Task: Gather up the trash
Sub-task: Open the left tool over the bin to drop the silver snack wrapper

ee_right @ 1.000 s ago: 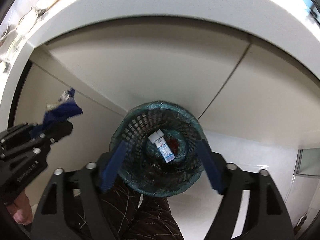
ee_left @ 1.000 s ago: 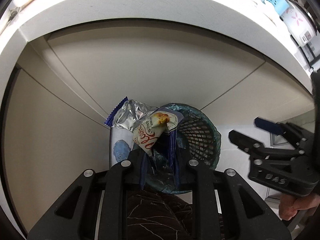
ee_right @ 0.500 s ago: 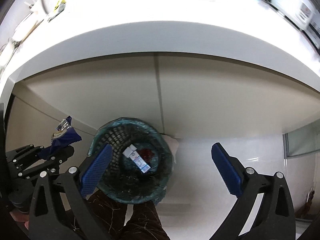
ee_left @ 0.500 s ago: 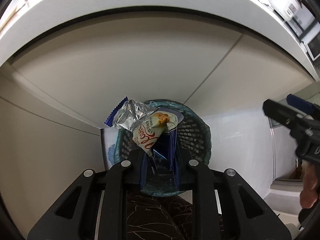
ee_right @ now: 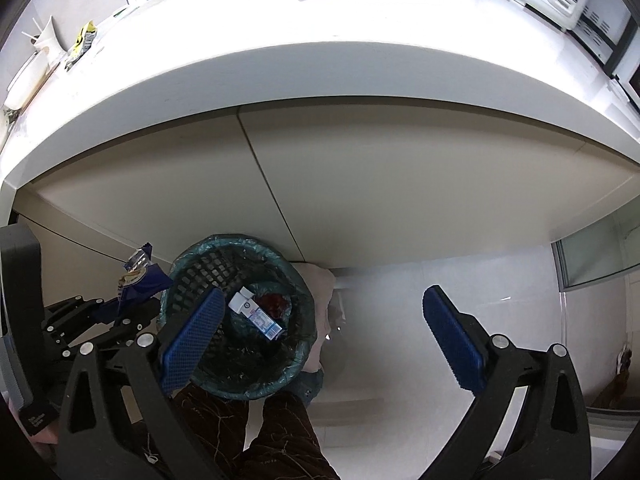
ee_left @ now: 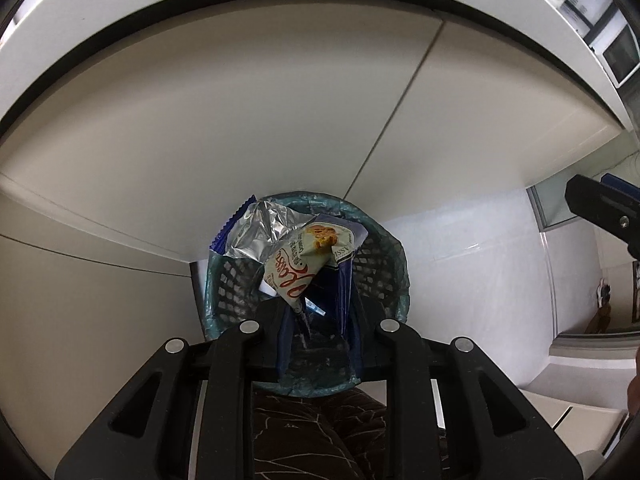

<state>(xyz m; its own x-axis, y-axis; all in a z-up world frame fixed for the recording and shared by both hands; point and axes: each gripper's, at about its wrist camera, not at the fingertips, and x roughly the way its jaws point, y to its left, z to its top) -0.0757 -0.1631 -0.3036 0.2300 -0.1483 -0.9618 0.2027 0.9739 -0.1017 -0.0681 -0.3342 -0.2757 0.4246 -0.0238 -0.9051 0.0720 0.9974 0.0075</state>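
Below our left claw (ee_left: 316,312), its jaws opening around wrappers (ee_left: 296,252), sits the bin (ee_left: 384,264); our right claw (ee_right: 320,336) gapes empty.

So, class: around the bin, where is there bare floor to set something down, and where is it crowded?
Free: the white floor right of the bin, below the cabinet doors. Crowded: the bin's left side, where the left gripper, jaws opening, holds wrappers.

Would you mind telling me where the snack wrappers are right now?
The snack wrappers sit between the left gripper's opening jaws, above the lined trash basket by the cabinet.
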